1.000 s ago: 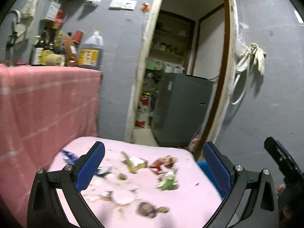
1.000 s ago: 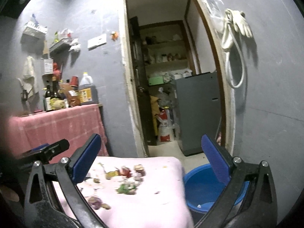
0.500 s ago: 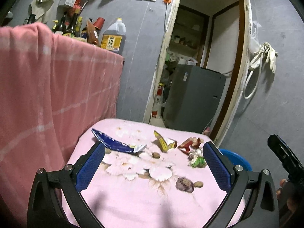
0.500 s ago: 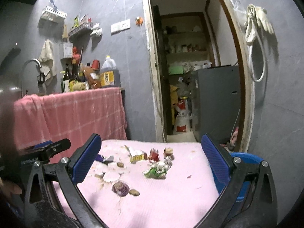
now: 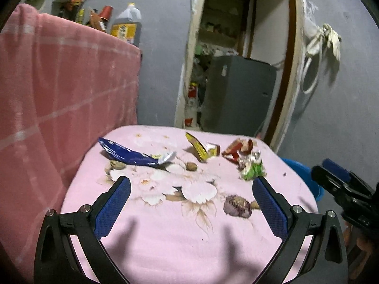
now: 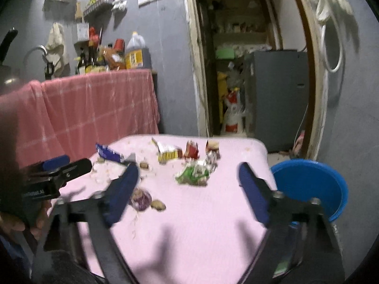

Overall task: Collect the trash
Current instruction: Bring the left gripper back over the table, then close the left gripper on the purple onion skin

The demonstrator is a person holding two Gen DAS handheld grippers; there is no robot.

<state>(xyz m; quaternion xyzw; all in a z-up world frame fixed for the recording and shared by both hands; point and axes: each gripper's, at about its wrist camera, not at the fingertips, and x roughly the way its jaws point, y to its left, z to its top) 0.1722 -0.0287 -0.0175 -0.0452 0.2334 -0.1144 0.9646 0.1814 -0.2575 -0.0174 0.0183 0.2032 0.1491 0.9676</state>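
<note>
Trash lies on a pink flowered table: a blue wrapper, a yellow packet, a red wrapper, a green-white wrapper, a purple onion and small peels. My left gripper is open and empty above the near half of the table. My right gripper is open and empty, with the green-white wrapper between its fingers further off. The onion shows by its left finger. A blue bucket stands right of the table.
A pink checked cloth hangs on the counter at the left, with bottles on top. A doorway with a grey cabinet lies behind the table. Gloves and a hose hang on the right wall.
Both grippers have moved closer to the table and tilted down, so the trash looks larger. Both stay open and empty.
</note>
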